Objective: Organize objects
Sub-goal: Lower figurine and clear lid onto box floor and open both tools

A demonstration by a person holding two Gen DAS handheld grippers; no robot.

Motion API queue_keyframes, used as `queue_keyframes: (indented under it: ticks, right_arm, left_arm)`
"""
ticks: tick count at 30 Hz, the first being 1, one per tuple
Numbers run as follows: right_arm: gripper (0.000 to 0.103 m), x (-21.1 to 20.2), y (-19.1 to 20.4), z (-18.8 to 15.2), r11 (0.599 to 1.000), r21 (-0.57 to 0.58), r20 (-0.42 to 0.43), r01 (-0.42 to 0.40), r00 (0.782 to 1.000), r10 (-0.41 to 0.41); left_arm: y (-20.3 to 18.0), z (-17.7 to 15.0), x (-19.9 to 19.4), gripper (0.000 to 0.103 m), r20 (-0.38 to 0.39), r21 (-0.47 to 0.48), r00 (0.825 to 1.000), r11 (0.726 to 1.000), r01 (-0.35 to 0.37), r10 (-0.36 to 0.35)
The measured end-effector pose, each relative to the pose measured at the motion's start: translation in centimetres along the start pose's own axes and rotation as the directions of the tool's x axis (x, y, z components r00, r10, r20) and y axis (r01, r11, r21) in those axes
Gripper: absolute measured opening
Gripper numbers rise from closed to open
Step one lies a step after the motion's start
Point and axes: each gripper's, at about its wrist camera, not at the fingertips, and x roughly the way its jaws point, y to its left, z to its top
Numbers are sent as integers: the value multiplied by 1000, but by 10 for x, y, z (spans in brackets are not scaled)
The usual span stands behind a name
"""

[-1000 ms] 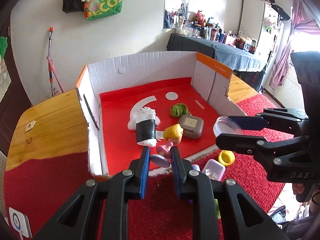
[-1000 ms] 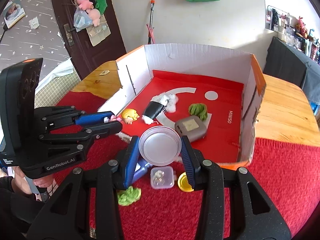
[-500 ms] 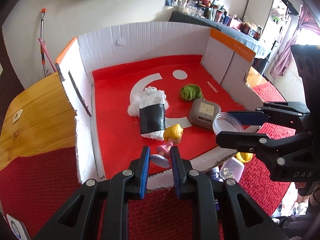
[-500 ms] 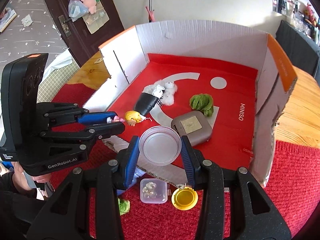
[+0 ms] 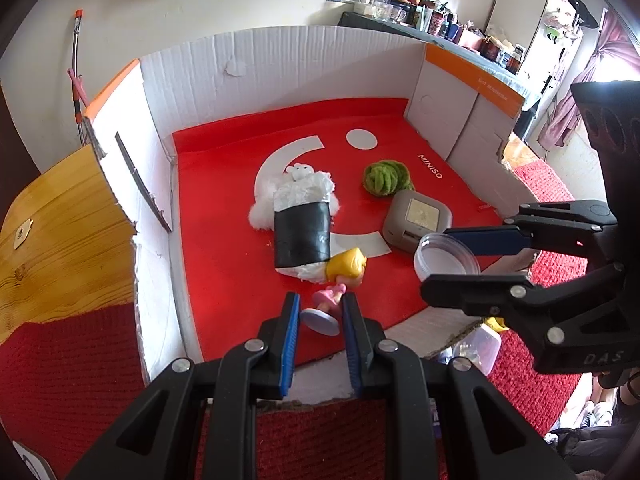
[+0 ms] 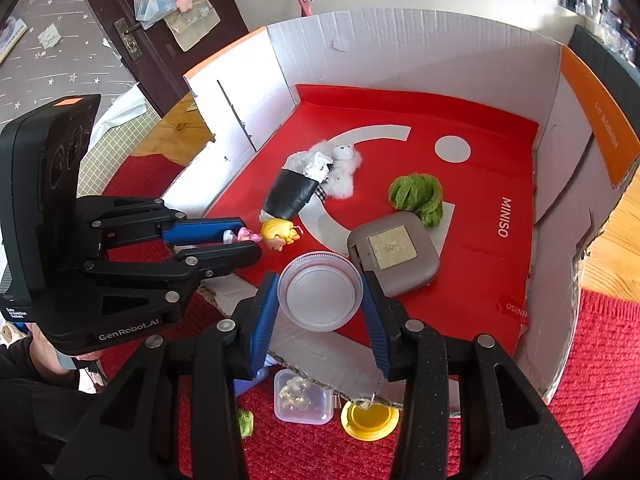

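My left gripper [image 5: 319, 312] is shut on a small doll figure [image 5: 340, 280] with yellow hair and a pink dress, held by its round base over the front of the cardboard box [image 5: 280, 64]. The doll also shows in the right wrist view [image 6: 276, 234]. My right gripper [image 6: 320, 294] is shut on a clear round lid [image 6: 320, 292], held just over the box's front edge; it also shows in the left wrist view [image 5: 446, 258]. Inside the box lie a black-and-white plush roll [image 5: 302, 226], a green yarn ball [image 5: 384, 176] and a grey square case [image 5: 418, 216].
The box has a red floor [image 6: 480, 208] and tall white walls; its front flap lies folded down. On the red cloth [image 6: 600, 360] in front lie a clear small container [image 6: 304, 398], a yellow lid [image 6: 370, 420] and a green scrap [image 6: 244, 422]. Wooden tabletop [image 5: 60, 232] flanks the box.
Both grippers have moved forward and down into the box's front, still holding the doll and the clear lid. The box contents have not moved.
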Motion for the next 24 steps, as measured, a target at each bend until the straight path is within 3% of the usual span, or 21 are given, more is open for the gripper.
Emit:
queue_keyframes:
  ticks: [4,7,10,24]
  right_arm:
    - [39,1,3,-1,999,6,-29,-53,998,53]
    - [39,4,1,0,1000,1,-34,-15,999,15]
    - [39,3,-6,3,999,31,-36,-42,998,44]
    - [39,1,-23,10,997,36,9,69,998,-70]
  left_arm:
    - [0,1,1,22,0,1,1000,1000,4,-4]
    - [1,2,2,22,-3,-4,1000,1000,5,-5]
    - [1,3,2,22,-6,-3,1000,1000,3,-3]
    - [2,12,13,22,-15,-8,1000,1000,-16,16]
